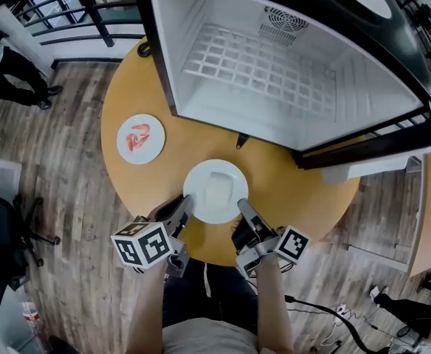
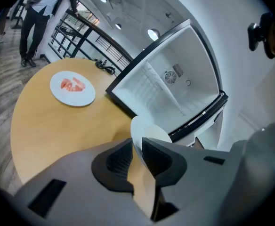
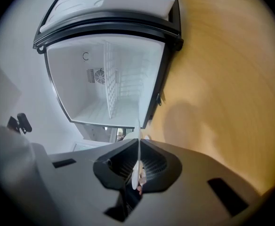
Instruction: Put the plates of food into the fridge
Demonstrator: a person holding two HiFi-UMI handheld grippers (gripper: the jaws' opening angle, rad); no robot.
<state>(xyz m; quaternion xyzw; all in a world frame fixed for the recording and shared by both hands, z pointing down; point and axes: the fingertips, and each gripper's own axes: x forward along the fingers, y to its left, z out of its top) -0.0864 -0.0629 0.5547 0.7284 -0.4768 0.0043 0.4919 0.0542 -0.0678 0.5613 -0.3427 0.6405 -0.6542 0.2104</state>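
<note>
Plate (image 1: 199, 177) is held over the near edge of the table (image 1: 127, 198), in front of the open fridge (image 1: 363, 87). Left gripper (image 1: 185, 205) is clamped on its left rim and right gripper (image 1: 243, 209) on its right rim. Opposed holds keep it level, so the pale food (image 1: 217, 192) should not slide. It appears clear of the table. The rack (image 1: 260, 68) is bare. Other plate (image 1: 153, 147), with red food (image 1: 137, 137), waits on the table to the left.
</note>
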